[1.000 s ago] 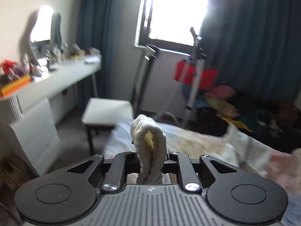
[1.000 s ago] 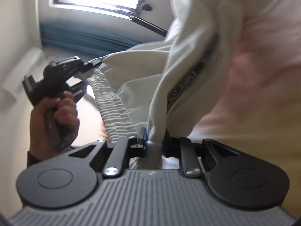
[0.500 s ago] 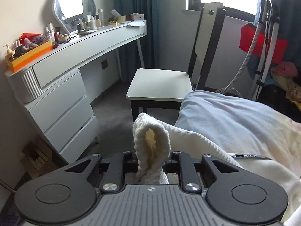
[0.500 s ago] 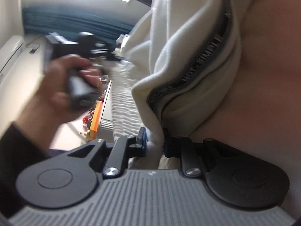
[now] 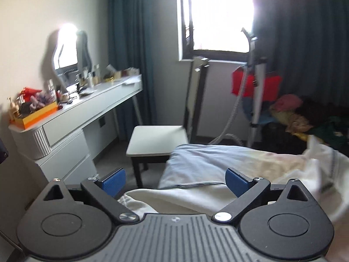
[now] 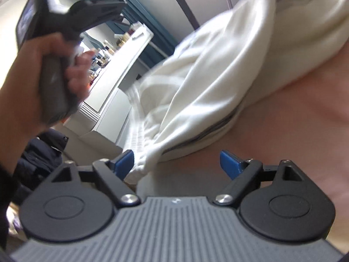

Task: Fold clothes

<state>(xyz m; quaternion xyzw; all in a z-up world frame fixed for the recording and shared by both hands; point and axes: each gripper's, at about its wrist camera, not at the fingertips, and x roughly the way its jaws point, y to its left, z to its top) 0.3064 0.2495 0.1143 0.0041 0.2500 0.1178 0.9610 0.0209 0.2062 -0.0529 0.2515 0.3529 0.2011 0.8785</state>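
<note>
A white zip-up garment (image 5: 189, 198) lies rumpled on the bed (image 5: 207, 159), with its ribbed hem just below my left gripper (image 5: 175, 180). That gripper stands open above the cloth, blue pads wide apart, nothing between them. In the right wrist view the same garment (image 6: 209, 83) is bunched on the pinkish sheet (image 6: 283, 135), its dark zipper tape showing along a fold. My right gripper (image 6: 176, 161) is open too, with the ribbed hem touching its left pad (image 6: 124, 161). A person's hand (image 6: 32, 83) holds the other gripper at the upper left.
A white dressing table (image 5: 82, 111) with a mirror and clutter runs along the left wall. A white chair (image 5: 159, 139) stands at the bed's end. A garment steamer stand (image 5: 255, 87) and a heap of clothes (image 5: 294, 113) sit by the dark curtains.
Both grippers have let go of the white garment and opened wide. The cloth has dropped onto the bed. The left gripper's view has lifted toward the window.
</note>
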